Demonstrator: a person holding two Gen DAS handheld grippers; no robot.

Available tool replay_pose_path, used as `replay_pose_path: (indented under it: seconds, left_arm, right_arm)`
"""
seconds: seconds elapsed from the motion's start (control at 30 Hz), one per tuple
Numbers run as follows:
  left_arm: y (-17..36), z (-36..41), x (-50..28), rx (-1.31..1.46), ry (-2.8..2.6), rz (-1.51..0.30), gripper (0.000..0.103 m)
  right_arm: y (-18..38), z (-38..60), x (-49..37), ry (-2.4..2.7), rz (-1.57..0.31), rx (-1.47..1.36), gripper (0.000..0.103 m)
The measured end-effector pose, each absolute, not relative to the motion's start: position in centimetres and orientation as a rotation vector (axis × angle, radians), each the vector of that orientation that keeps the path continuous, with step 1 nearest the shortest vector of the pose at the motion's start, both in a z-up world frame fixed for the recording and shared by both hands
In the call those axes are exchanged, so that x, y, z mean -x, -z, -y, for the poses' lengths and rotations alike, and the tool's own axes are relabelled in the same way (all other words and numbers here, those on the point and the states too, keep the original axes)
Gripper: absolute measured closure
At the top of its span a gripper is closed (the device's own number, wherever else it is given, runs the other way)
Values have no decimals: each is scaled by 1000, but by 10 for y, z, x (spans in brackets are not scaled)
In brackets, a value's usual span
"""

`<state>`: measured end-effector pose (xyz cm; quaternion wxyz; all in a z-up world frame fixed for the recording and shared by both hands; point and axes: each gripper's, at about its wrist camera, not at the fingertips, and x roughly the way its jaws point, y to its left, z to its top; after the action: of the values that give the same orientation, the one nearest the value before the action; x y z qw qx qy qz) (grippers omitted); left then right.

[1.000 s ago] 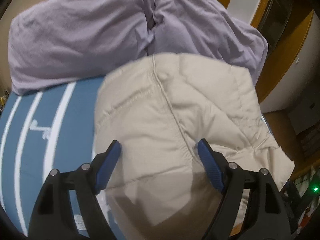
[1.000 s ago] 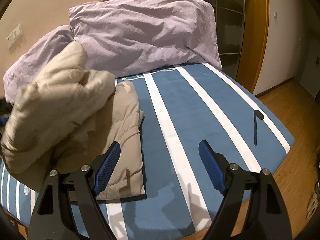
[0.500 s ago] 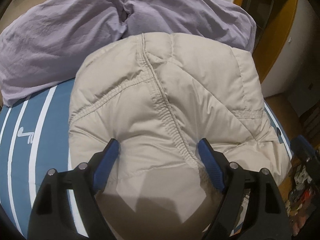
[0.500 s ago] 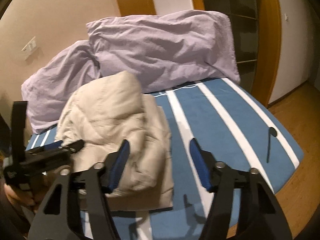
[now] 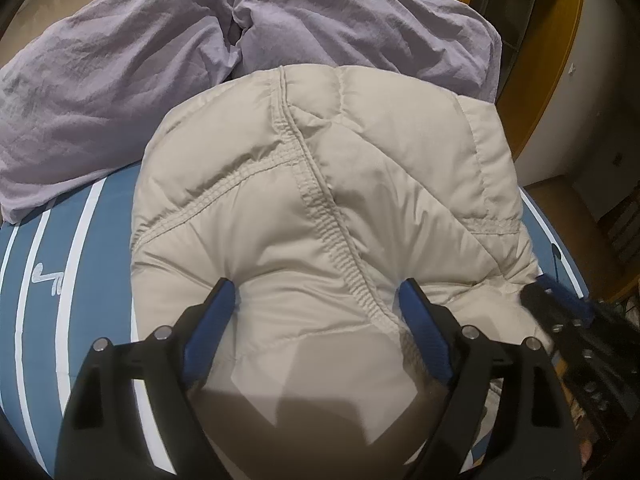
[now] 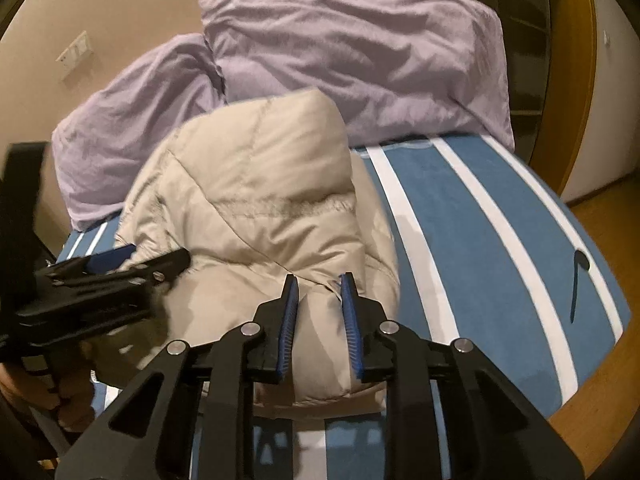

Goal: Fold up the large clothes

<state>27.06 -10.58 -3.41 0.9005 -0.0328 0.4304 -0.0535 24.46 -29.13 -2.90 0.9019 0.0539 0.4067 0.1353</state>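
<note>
A beige quilted puffer jacket [image 5: 320, 208] lies bunched in a thick folded heap on the blue striped bed [image 5: 80, 264]. My left gripper [image 5: 316, 292] is open, its blue pads pressed against the jacket's near bulge on either side. In the right wrist view the jacket [image 6: 256, 208] fills the middle. My right gripper [image 6: 319, 286] is narrowed onto a puffy fold at the jacket's near right corner. The left gripper [image 6: 136, 264] shows at the left, against the jacket's side. The right gripper [image 5: 560, 300] shows at the right edge of the left wrist view.
Two lilac pillows [image 6: 352, 68] lean against the wall at the head of the bed. The blue bedcover with white stripes [image 6: 480, 240] stretches to the right. Wooden door frames [image 6: 576, 64] and wood floor [image 6: 608, 208] lie beyond the bed's right edge.
My right gripper moved left onto the jacket and closed from wide open onto a fold. My left gripper pushed further into the jacket, which has settled into a more compact heap.
</note>
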Motion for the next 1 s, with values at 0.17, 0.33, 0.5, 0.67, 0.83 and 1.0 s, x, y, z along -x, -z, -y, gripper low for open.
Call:
replay_pose_path:
  seconds: [0.17,0.33,0.5,0.67,0.83,1.0]
  left_arm:
    - [30,108,-267,64,123,-875,17]
    - [20,104,-261,100,137,-851,17]
    - [10,99,-255,123,132,-835,17]
    - [3,93,-251,124,101,-823,17]
    - [-2,84,-248,97,38,-802,16]
    - [9,72,-253,93,-35,-846,16]
  right_arm:
    - [46,291,-249,-262,-881,-112,80]
    - [58,288,-256,-253,-907,-93,80]
    - [67,288,-263,-245,-927,-94,80]
    - [73,286,-267,-237,-934,-75,80]
    - [77,287,-269,-239,-939,-72,80]
    - [77,288,-268,-235,-937,-81,80]
